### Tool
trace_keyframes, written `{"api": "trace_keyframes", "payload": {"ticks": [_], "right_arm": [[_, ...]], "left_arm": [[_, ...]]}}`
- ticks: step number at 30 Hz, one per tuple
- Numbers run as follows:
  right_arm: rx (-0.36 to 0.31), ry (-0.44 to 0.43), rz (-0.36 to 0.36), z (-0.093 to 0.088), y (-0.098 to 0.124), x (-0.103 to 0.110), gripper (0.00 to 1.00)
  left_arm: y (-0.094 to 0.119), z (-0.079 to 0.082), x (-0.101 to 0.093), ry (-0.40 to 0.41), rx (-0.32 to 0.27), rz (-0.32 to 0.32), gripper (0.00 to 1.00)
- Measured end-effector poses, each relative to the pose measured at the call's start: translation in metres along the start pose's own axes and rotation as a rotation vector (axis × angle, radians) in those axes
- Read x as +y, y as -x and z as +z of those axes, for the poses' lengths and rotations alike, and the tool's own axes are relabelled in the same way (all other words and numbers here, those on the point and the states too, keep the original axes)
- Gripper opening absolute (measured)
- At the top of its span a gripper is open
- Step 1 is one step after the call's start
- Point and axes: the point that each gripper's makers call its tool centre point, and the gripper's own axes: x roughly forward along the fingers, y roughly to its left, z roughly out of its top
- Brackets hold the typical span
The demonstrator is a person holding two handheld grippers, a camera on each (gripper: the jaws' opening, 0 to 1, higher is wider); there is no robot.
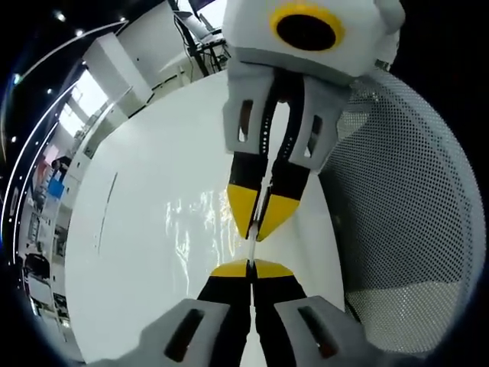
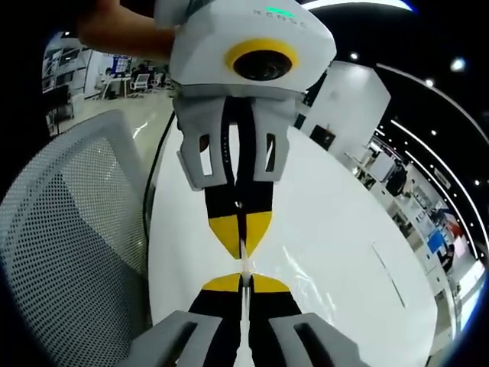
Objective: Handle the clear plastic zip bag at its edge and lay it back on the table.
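The clear plastic zip bag (image 1: 197, 223) shows as a glinting film over the white table (image 1: 145, 160); its thin edge runs between the two grippers, which meet tip to tip. My left gripper (image 1: 250, 269) rises from the bottom of the left gripper view, shut on that edge. My right gripper (image 1: 258, 229) comes down from the top, also shut on the edge. In the right gripper view, my right gripper (image 2: 243, 281) is shut on the bag's edge, my left gripper (image 2: 240, 246) pinches it just beyond, and the bag (image 2: 309, 266) glints to the right.
A grey mesh chair back (image 1: 416, 199) stands close beside the table (image 2: 336, 206), seen again as the mesh chair back (image 2: 69, 222) on the left. A person's arm (image 2: 122, 32) reaches in above. Desks and office gear lie far behind.
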Motion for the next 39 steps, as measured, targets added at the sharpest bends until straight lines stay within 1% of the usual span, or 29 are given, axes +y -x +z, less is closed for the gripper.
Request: {"api": "trace_keyframes", "payload": {"ticks": [12,25,39], "right_arm": [[0.005,-0.02,0.0,-0.006,0.001,0.002,0.0],[0.003,-0.036,-0.01,-0.008,0.002,-0.001,0.0],[0.012,-0.067,-0.017,-0.015,0.004,0.0,0.0]], "left_arm": [[0.002,-0.002,-0.001,0.01,0.003,-0.002,0.0],[0.004,0.0,0.001,0.024,-0.013,0.01,0.0],[0.006,-0.002,0.001,0.04,-0.022,0.012,0.0]]}}
